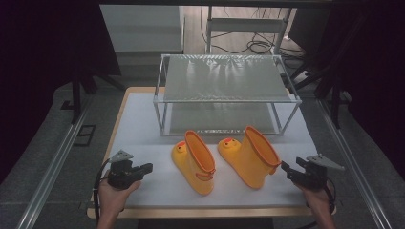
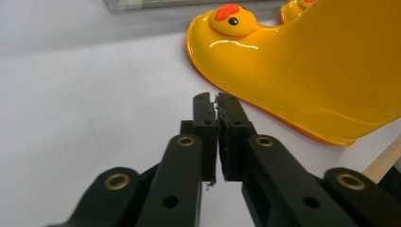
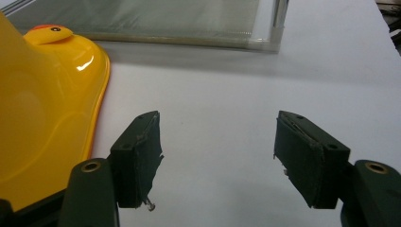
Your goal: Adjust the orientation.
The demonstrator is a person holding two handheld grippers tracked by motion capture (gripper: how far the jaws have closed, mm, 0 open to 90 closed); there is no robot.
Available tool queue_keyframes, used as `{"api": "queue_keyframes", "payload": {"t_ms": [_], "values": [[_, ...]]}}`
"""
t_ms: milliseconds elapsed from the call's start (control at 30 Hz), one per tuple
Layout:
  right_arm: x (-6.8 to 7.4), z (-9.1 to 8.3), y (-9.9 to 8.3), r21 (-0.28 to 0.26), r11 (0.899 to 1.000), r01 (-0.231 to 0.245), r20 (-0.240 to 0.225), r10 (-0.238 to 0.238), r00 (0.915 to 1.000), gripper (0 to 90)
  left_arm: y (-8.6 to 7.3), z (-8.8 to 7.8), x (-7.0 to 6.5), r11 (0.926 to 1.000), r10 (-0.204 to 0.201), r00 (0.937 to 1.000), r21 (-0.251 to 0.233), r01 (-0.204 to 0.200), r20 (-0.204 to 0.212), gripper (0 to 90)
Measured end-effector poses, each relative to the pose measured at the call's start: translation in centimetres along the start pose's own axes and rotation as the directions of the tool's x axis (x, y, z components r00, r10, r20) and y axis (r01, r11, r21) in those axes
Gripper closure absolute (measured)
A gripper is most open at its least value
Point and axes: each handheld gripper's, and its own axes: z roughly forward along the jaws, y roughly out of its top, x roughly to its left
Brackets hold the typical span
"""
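Item one: left glossy yellow rubber rain boot with a duck face on the toe, standing upright on the white worktop, just in front of the two-tier metal-framed rack with frosted shelves. Item two: its matching right yellow duck-faced boot, upright beside the first, a gap between them, both toes pointing toward the rack.

Your left gripper rests near the worktop's front left edge, its fingers pressed together with nothing between them, aimed at the left boot's side. Your right gripper sits just beside the right boot's shaft, its fingers spread wide and empty.

Handling, as judged: the boots look light, hollow and flexible, so a shaft wall will likely fold under a hard squeeze. The shiny surface looks slippery. Take hold at the orange-trimmed top rim of a shaft, one finger inside and one outside, where the rolled edge gives you purchase; the small pull loop on the left boot's shaft is a second option. Avoid the rounded toe, which offers your fingers no edge.
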Motion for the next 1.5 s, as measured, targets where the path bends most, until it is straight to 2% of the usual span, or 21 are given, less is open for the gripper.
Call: {"api": "queue_keyframes", "payload": {"t_ms": [133, 267, 333, 367, 400, 467, 567, 600, 633, 700, 767, 833, 1000, 1067, 1100, 1167, 1200, 1300, 1333, 1400, 1500], "values": [[-0.1, 0.0, 0.0, 0.001, 1.000, -0.004, 0.008, 0.004, 1.0000, 32.7, -0.2, 0.3, -0.9, 0.9997, 0.022, 0.9996, 0.006, -0.022, 0.019, 89.7], [-0.1, 0.1, -0.1, 0.008, 1.000, -0.008, 0.010, 0.008, 0.9999, 33.1, -0.6, 1.3, -2.5, 0.9980, 0.063, 0.9973, 0.008, -0.063, 0.038, 89.8], [0.1, 0.2, -0.2, 0.013, 1.000, -0.006, 0.006, 0.006, 1.0000, 33.1, -0.9, 2.3, -3.9, 0.9958, 0.087, 0.9941, 0.023, -0.089, 0.065, 89.8], [0.1, 0.2, -0.2, 0.013, 1.000, -0.006, 0.006, 0.006, 1.0000, 33.1, -0.9, 2.3, -3.9, 0.9958, 0.087, 0.9941, 0.023, -0.089, 0.065, 89.9], [0.1, 0.3, -0.2, 0.015, 1.000, -0.002, 0.004, 0.002, 1.0000, 33.1, -1.0, 2.7, -4.5, 0.9942, 0.101, 0.9920, 0.030, -0.103, 0.076, 89.9], [0.2, 0.5, -0.3, 0.023, 1.000, -0.007, -0.001, 0.007, 1.0000, 33.1, -1.2, 3.9, -6.7, 0.9866, 0.150, 0.9827, 0.047, -0.156, 0.108, 89.9], [0.1, 0.6, -0.4, 0.034, 0.999, -0.011, -0.004, 0.011, 0.9999, 33.1, -1.6, 4.9, -8.5, 0.9816, 0.179, 0.9749, 0.043, -0.186, 0.132, 89.9], [0.1, 0.6, -0.4, 0.034, 0.999, -0.011, -0.004, 0.011, 0.9999, 33.1, -1.6, 4.9, -8.5, 0.9816, 0.179, 0.9749, 0.043, -0.186, 0.132, 89.9], [0.0, 0.6, -0.4, 0.038, 0.999, -0.019, 0.000, 0.019, 0.9998, 33.1, -1.9, 5.6, -9.8, 0.9799, 0.190, 0.9714, 0.034, -0.197, 0.143, 89.9], [-0.1, 0.6, -0.4, 0.036, 0.999, -0.032, 0.003, 0.032, 0.9995, 33.2, -2.2, 6.2, -10.9, 0.9794, 0.198, 0.9702, 0.011, -0.202, 0.139, 89.9], [-0.2, 0.6, -0.5, 0.035, 0.998, -0.042, 0.003, 0.042, 0.9991, 33.2, -2.4, 6.7, -12.0, 0.9770, 0.213, 0.9716, -0.008, -0.213, 0.103, 89.8], [-0.2, 0.6, -0.5, 0.038, 0.998, -0.040, 0.004, 0.040, 0.9992, 33.3, -2.3, 6.8, -12.1, 0.9762, 0.217, 0.9714, -0.013, -0.216, 0.098, 89.8], [-0.3, 0.7, -0.6, 0.047, 0.998, -0.043, 0.006, 0.043, 0.9990, 33.3, -2.6, 6.7, -12.6, 0.9757, 0.219, 0.9689, -0.015, -0.219, 0.115, 89.9], [-0.3, 0.7, -0.6, 0.048, 0.998, -0.044, 0.008, 0.044, 0.9990, 33.3, -3.0, 6.8, -13.3, 0.9731, 0.229, 0.9634, -0.006, -0.230, 0.140, 89.9], [-0.3, 0.7, -0.6, 0.048, 0.998, -0.044, 0.008, 0.044, 0.9990, 33.3, -3.0, 6.8, -13.3, 0.9731, 0.229, 0.9634, -0.006, -0.230, 0.140, 89.9], [-0.4, 0.7, -0.6, 0.046, 0.998, -0.052, 0.012, 0.051, 0.9986, 33.3, -3.1, 7.2, -14.3, 0.9674, 0.251, 0.9569, -0.004, -0.253, 0.146, 89.9], [-0.4, 0.7, -0.6, 0.045, 0.998, -0.050, 0.014, 0.050, 0.9987, 33.4, -3.1, 8.0, -15.5, 0.9607, 0.275, 0.9498, -0.006, -0.277, 0.149, 89.9], [-0.4, 0.7, -0.6, 0.044, 0.998, -0.052, 0.017, 0.051, 0.9985, 33.4, -3.1, 8.7, -16.3, 0.9574, 0.289, 0.9497, -0.029, -0.287, 0.122, 89.9], [-0.4, 0.7, -0.6, 0.047, 0.997, -0.055, 0.016, 0.055, 0.9984, 33.4, -3.0, 9.4, -17.1, 0.9543, 0.299, 0.9480, -0.045, -0.296, 0.109, 89.8], [-0.3, 0.7, -0.6, 0.049, 0.998, -0.050, 0.017, 0.049, 0.9986, 33.4, -2.8, 9.9, -17.6, 0.9452, 0.323, 0.9439, -0.070, -0.319, 0.067, 89.8], [-0.4, 0.8, -0.7, 0.049, 0.997, -0.056, 0.017, 0.055, 0.9984, 33.4, -2.4, 10.3, -17.4, 0.9452, 0.321, 0.9456, -0.081, -0.316, 0.053, 89.9]]}}
